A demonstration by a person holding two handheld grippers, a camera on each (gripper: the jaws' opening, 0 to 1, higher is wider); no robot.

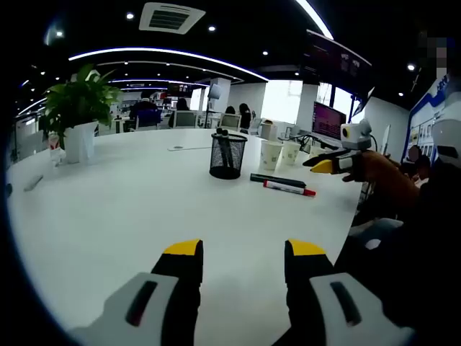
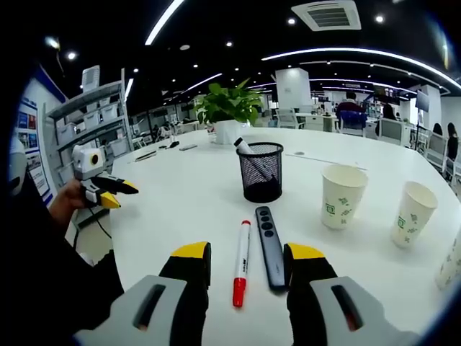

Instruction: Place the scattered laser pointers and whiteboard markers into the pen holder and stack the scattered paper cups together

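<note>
A black mesh pen holder (image 1: 227, 155) (image 2: 260, 171) stands mid-table with a marker (image 2: 245, 148) leaning inside it. In front of it lie a white marker with a red cap (image 2: 241, 270) (image 1: 288, 188) and a black laser pointer (image 2: 269, 249) (image 1: 277, 180), side by side. Two paper cups (image 2: 342, 194) (image 2: 414, 213) stand apart to the right, also seen as cups (image 1: 271, 155) (image 1: 290, 152); a third cup (image 2: 450, 263) is cut by the rim. My right gripper (image 2: 248, 254) (image 1: 335, 162) is open just short of the marker and pointer. My left gripper (image 1: 245, 252) (image 2: 108, 191) is open over bare table.
A potted plant (image 1: 75, 108) (image 2: 229, 108) stands at the far side of the round white table (image 1: 130, 209). A person's hand (image 2: 68, 198) holds the left gripper at the table's edge. Shelves (image 2: 86, 122) and office desks lie beyond.
</note>
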